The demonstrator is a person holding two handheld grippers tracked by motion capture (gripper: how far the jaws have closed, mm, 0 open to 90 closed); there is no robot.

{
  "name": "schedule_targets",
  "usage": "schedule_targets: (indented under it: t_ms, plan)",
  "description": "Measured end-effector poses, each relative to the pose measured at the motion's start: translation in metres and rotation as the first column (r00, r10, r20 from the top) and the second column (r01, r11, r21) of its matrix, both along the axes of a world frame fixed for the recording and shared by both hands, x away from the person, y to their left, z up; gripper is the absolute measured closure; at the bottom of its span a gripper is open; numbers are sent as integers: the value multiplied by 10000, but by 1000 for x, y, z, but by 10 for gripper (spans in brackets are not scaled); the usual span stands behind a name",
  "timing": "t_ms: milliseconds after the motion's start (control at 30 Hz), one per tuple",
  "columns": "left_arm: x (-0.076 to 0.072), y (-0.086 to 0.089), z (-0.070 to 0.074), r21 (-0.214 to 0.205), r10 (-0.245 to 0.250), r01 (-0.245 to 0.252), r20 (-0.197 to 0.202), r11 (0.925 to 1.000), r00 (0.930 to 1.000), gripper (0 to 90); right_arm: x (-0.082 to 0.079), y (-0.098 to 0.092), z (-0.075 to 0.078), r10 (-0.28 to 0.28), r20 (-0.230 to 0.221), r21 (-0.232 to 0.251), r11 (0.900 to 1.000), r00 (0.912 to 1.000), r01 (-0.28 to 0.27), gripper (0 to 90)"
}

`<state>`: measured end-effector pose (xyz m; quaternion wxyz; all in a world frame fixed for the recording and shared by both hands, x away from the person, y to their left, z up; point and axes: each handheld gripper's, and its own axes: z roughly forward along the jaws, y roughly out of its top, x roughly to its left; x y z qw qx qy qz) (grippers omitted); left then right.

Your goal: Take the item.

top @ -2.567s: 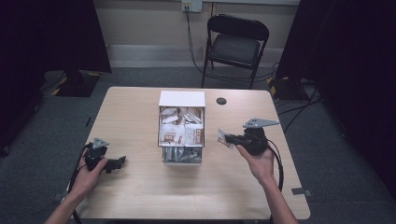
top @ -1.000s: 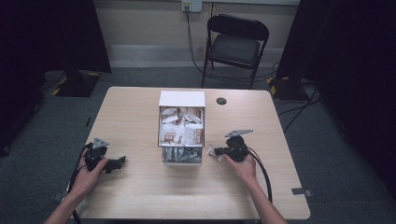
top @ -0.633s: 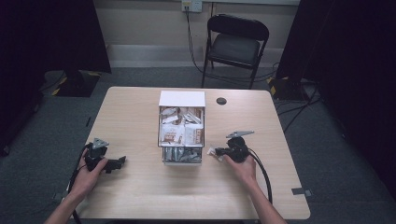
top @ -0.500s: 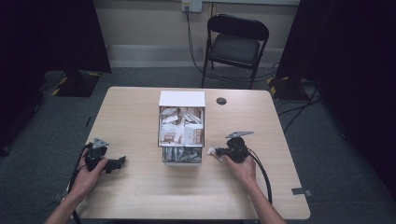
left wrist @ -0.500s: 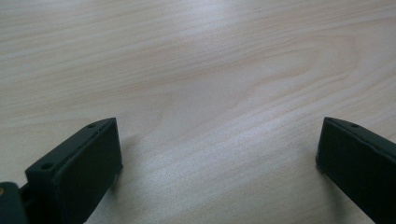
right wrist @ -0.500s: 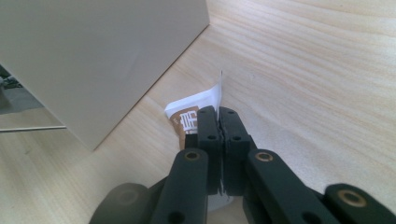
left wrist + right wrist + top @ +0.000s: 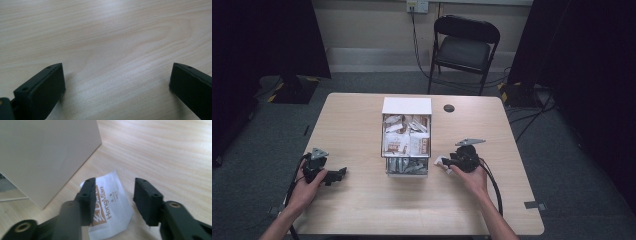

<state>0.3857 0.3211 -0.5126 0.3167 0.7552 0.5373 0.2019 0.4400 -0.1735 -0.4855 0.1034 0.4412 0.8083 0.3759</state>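
Wooden table (image 7: 362, 125) at frame centre, open box (image 7: 406, 136) of packets mid-table, right gripper (image 7: 113, 195) jaws apart astride white packet (image 7: 112, 202) beside box, left gripper (image 7: 326, 172) lower left, jaws wide apart over bare wood.

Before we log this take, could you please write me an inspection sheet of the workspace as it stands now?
Surface: wooden table, small dark disc near far edge.
Job's things: white box of packets, centre; white packet on the table beside it.
Clutter: nothing seen.
Grippers: left gripper open over bare wood; right gripper open, jaws straddling the packet.
Cables: one trails from each gripper; more on the floor.
Surroundings: black folding chair, dark curtains.
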Motion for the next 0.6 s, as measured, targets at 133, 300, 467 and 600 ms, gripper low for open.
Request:
schedule_targets:
  t_ms: [133,300,467,600]
  plan:
    - [0,0,0,-1,-1,1,-1,10000,10000,0,-1,-1,3,-161,111,93,9998,9998,160,448]
    - [0,0,0,-4,2,-2,1,10000,10000,0,-3,-4,11,-321,332,222,9993,9989,314,351]
    - [0,0,0,-3,-1,1,0,10000,10000,0,-10,-9,23,-742,620,230,9971,9953,729,252]
    - [0,0,0,-9,-11,11,-3,10000,10000,0,-16,-16,33,-1027,788,219,9946,9916,1013,177]
